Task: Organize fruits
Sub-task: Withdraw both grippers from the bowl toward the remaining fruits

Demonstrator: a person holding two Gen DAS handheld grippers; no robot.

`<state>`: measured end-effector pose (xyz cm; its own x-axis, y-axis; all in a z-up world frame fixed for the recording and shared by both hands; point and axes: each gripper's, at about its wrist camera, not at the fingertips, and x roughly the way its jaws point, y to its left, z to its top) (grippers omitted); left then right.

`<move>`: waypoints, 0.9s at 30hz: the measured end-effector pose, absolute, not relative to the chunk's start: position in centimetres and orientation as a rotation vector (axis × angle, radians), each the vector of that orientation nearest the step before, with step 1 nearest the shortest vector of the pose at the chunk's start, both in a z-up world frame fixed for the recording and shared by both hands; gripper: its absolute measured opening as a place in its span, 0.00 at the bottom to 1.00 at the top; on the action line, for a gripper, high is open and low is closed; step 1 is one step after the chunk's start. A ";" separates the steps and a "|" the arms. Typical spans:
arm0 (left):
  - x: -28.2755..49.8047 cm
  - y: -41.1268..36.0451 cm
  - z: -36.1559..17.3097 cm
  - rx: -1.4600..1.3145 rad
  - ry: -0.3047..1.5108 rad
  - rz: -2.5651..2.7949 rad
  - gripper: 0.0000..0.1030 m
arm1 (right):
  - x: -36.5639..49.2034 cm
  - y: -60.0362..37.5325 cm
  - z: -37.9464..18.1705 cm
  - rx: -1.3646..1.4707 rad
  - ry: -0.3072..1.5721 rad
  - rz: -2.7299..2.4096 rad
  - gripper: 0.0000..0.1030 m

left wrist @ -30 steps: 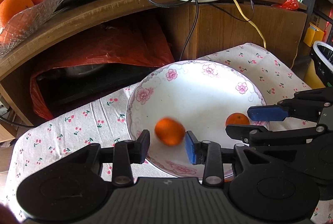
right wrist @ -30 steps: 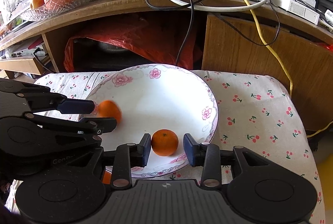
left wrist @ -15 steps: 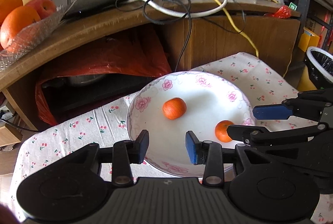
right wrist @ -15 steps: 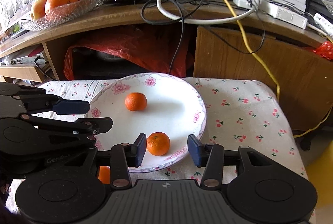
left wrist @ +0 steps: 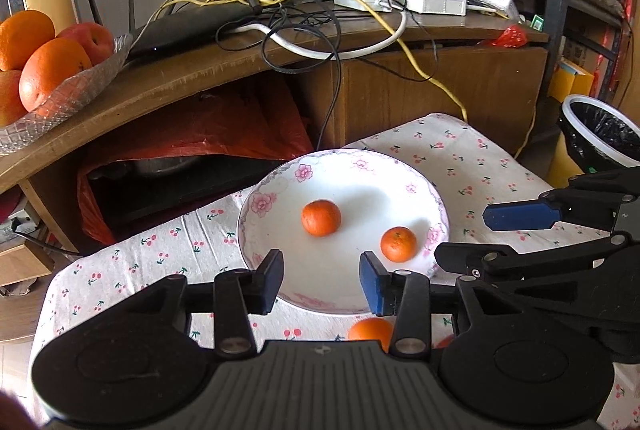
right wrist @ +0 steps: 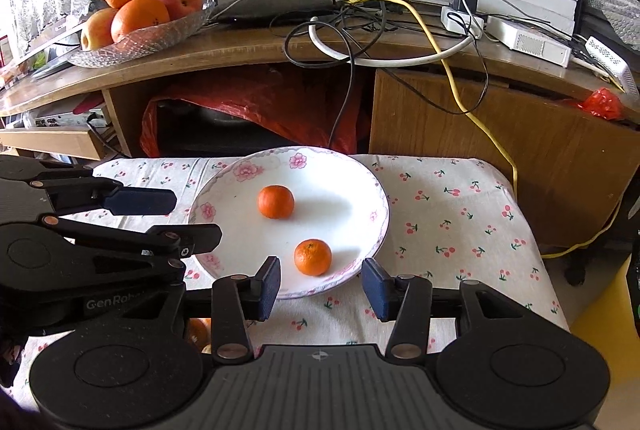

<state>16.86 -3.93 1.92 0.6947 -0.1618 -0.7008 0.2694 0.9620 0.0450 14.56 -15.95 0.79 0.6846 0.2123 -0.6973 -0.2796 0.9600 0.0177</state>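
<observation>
Far to the left, up on the wooden shelf [right wrist: 248,46], a glass bowl [right wrist: 152,38] holds big oranges and apples. Lower down, the left gripper [left wrist: 320,280] hangs over the near edge of the white flowered plate [left wrist: 280,230], with its jaws wide apart and nothing between them. The plate sits on a small table with a cherry-print cloth [right wrist: 452,206]. Two small oranges lie in the plate, well apart from each other. The far orange [left wrist: 321,217] sits near the middle of the plate. The near orange [left wrist: 398,243] sits close to the plate's right rim in the left wrist view. One more small orange [left wrist: 370,332] peeks out on the cloth just in front of the plate, partly hidden behind the left gripper's blue fingertip [left wrist: 370,288], and there may be other fruit down there too, but that spot is too hidden to tell. To the right, the right gripper [right wrist: 322,288] hangs just in front of the plate, also wide open and holding nothing. The near orange lies just past its fingertips, a bit left of the middle of the gap. A black bin [left wrist: 600,134] stands far right.
</observation>
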 end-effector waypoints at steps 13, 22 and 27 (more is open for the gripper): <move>13.2 -3.1 2.4 0.169 0.771 -0.280 0.56 | 11.4 -16.2 1.0 -0.122 0.785 0.300 0.47; 10.6 -2.2 1.0 0.239 0.820 -0.325 0.57 | 10.0 -16.0 -0.8 -0.180 0.859 0.350 0.47; 9.9 -1.5 -0.3 0.266 0.855 -0.337 0.57 | 9.9 -15.6 -1.9 -0.209 0.901 0.387 0.47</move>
